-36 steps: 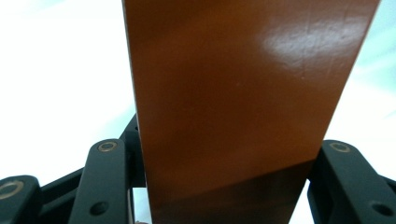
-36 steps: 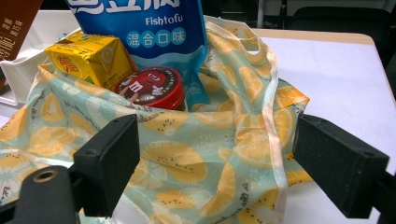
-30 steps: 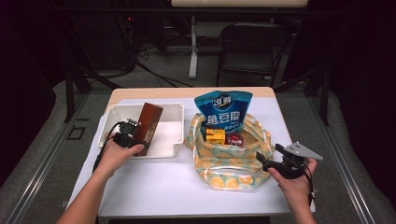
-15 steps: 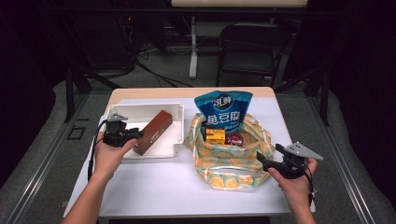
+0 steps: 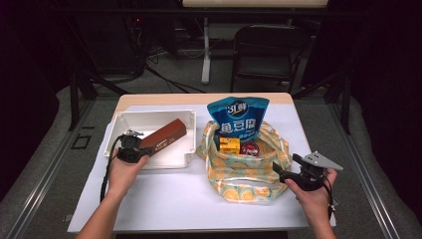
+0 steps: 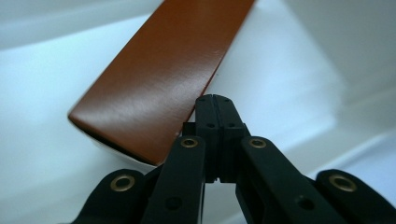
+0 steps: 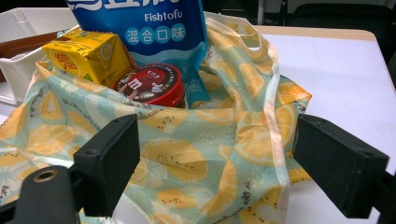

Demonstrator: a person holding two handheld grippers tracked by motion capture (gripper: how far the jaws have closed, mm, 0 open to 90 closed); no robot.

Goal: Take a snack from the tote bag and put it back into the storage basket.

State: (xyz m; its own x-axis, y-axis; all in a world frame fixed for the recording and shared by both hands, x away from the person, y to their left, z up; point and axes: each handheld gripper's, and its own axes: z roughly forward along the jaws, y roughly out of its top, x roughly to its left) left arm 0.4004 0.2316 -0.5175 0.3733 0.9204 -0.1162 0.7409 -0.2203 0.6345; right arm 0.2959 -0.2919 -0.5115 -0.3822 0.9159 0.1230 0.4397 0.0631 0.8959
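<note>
Jaws of our left gripper [image 6: 215,105] have just closed empty beside the brown box [image 5: 163,137], now lying in the white tray [image 5: 149,118]; our right gripper [image 7: 217,163] gapes at the bag [image 5: 244,172].

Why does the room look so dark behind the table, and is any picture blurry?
High view: light falls on the table, while the chair behind sits in gloom. Left gripper view: the brown box shows a soft sheen, and the white bin around it is out of focus. Right gripper view: the bag is sharp, the near jaws slightly soft.

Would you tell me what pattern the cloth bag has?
The cloth bag is pale green with orange slices, clearest in the right gripper view.
</note>
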